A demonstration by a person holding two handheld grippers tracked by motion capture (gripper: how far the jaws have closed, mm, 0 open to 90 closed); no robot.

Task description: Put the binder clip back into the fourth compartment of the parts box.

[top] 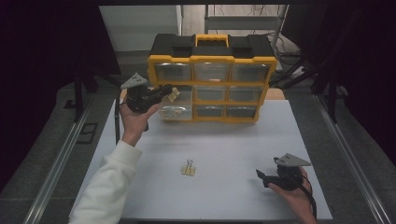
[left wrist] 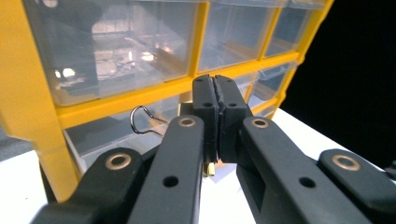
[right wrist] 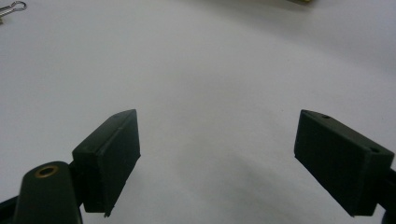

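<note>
Left hand-held gripper [left wrist: 216,122]: clamped on binder clip [top: 174,93], likely bound for drawer [top: 175,110].
Right hand-held gripper [right wrist: 217,161]: wide open, empty, idle over tabletop [top: 243,144].

Looks like a workshop or lab: a yellow drawer organizer [top: 212,79] (clear drawers) on a white table [top: 224,186], metal shelving [top: 243,21], dark curtains [top: 42,56] around.

Dim, dark surround | table [top: 224,140] evenly lit – soft shadows | drawer [left wrist: 116,46] glare | near jaws blurred
</note>
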